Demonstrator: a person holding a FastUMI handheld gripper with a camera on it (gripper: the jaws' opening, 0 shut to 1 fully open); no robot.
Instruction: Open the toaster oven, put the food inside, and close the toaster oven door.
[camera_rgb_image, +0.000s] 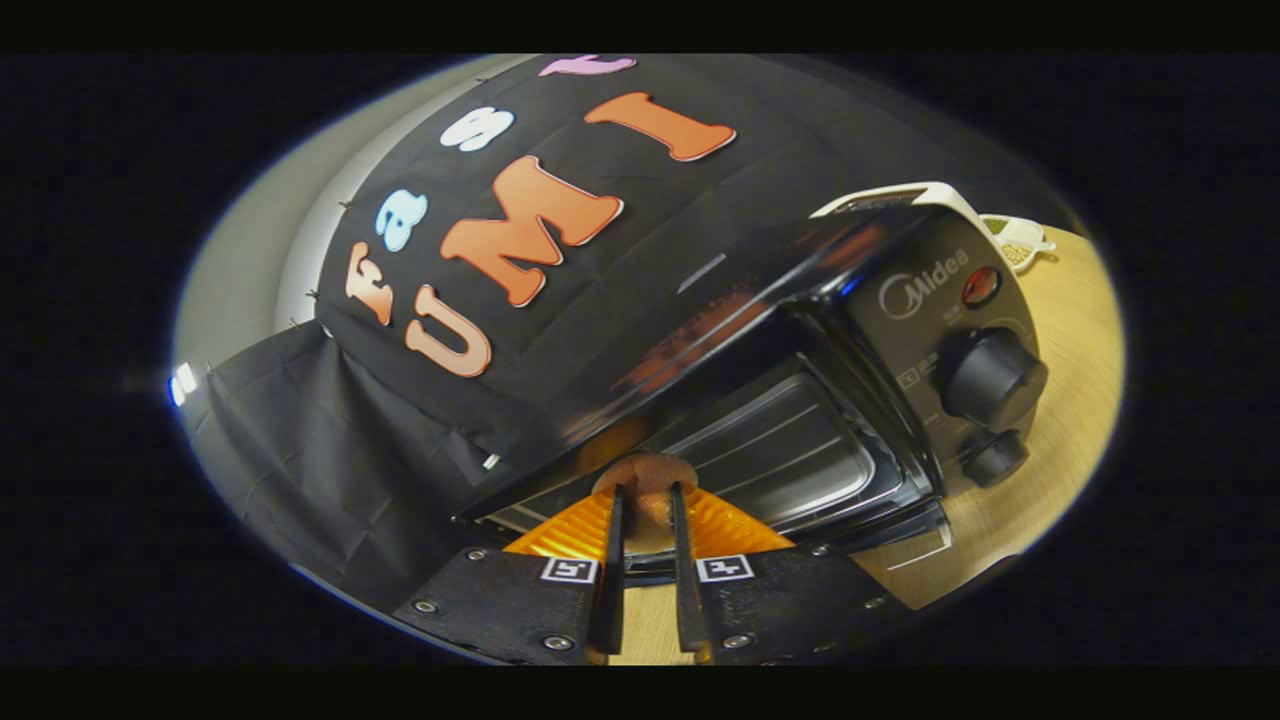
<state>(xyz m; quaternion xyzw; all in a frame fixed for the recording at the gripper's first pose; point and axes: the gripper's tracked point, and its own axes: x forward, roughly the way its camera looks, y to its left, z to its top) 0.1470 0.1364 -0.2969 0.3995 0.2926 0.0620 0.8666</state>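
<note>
The toaster oven (800, 400) stood open. The gripper (648, 495), jaws narrow, held the food (645, 472) at twelve o'clock, at the oven's mouth above the tray (790, 450). Releasing it and closing the door apparently remained.

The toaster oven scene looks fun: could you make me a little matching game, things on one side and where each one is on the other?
Things:
1. food
2. large knob
3. small knob
4. white dish

Places:
A. on the wooden table behind the toaster oven
B. held between the fingers of the gripper, at the oven's open front
C. on the control panel, below the red light
D. lowest on the control panel

Pairs: 1-B, 2-C, 3-D, 4-A
</note>
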